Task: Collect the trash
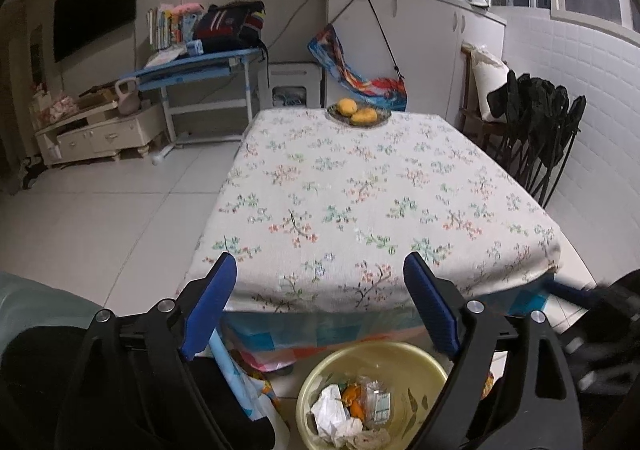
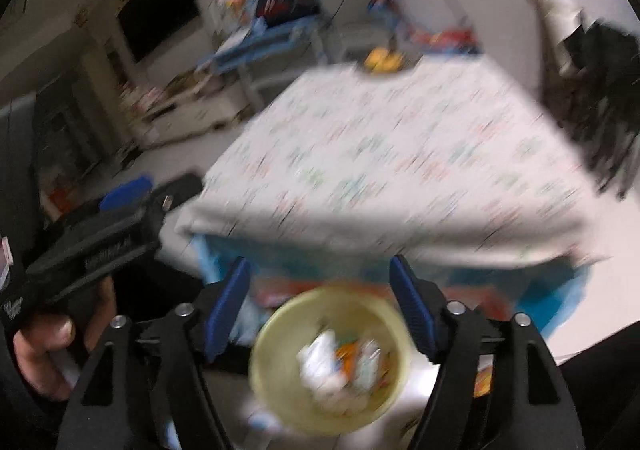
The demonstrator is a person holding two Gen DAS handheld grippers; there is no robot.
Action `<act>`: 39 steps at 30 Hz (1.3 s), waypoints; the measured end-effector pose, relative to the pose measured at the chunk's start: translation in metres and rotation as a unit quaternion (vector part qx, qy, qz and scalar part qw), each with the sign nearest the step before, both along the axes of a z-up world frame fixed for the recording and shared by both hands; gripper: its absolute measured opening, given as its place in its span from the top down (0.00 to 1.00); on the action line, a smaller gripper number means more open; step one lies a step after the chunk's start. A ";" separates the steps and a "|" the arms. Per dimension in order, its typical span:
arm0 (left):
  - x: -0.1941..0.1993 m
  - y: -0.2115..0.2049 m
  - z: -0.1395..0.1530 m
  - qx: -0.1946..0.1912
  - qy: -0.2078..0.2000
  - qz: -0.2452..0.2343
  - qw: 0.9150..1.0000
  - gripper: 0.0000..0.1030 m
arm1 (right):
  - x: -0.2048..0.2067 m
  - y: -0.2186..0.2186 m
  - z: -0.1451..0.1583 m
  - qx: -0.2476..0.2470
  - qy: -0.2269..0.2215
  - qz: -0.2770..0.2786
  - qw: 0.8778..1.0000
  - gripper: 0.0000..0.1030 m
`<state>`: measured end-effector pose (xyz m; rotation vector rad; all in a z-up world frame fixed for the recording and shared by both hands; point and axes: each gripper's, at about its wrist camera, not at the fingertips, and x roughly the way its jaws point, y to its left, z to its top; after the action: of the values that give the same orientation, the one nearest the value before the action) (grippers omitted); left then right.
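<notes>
Both hand-held grippers, left (image 1: 316,306) and right (image 2: 320,302), stand apart, empty. Yellow bin (image 1: 424,366): your crumpled paper (image 1: 330,408) is light, soft; pinch a raised fold.

Upper middle of my left view: plate (image 1: 359,115) with two yellow fruits (image 1: 363,115) at the far end of the floral tabletop (image 1: 360,202). Blue desk (image 1: 200,66) upper left, dark screen (image 1: 96,2) on the wall, folded black chairs (image 1: 540,122) far right.
</notes>
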<state>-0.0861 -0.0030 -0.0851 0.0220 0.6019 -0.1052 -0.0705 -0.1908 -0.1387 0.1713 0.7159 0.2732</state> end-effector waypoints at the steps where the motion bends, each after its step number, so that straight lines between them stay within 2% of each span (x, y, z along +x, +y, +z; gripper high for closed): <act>1: 0.000 0.000 0.003 -0.001 -0.006 0.001 1.000 0.19 | -0.005 -0.005 0.009 -0.011 -0.028 -0.024 0.999 0.26; 3: -0.002 -0.001 0.009 -0.001 -0.023 0.006 1.000 0.18 | -0.013 -0.013 0.022 -0.027 -0.071 -0.067 0.995 0.17; 5: -0.003 -0.001 0.015 -0.002 -0.037 0.010 0.999 0.16 | -0.023 -0.023 0.036 -0.038 -0.115 -0.112 0.986 0.12; 8: -0.003 0.001 0.022 -0.011 -0.046 0.015 0.999 0.15 | -0.033 -0.033 0.049 -0.043 -0.156 -0.153 0.975 0.10; 15: -0.006 -0.002 0.035 -0.008 -0.081 0.015 0.997 0.14 | -0.036 -0.028 0.060 -0.076 -0.197 -0.161 0.964 0.07; 24: -0.007 0.001 0.041 -0.011 -0.094 0.022 0.995 0.09 | -0.024 -0.031 0.053 -0.079 -0.179 -0.171 0.966 0.07; 39: -0.007 0.001 0.043 -0.009 -0.104 0.027 0.994 0.07 | -0.018 -0.032 0.048 -0.083 -0.160 -0.177 0.968 0.07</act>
<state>-0.0935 -0.0021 -0.0418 -0.0003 0.3940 -0.0537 -0.0880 -0.2230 -0.0906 0.0888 0.3748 -0.1016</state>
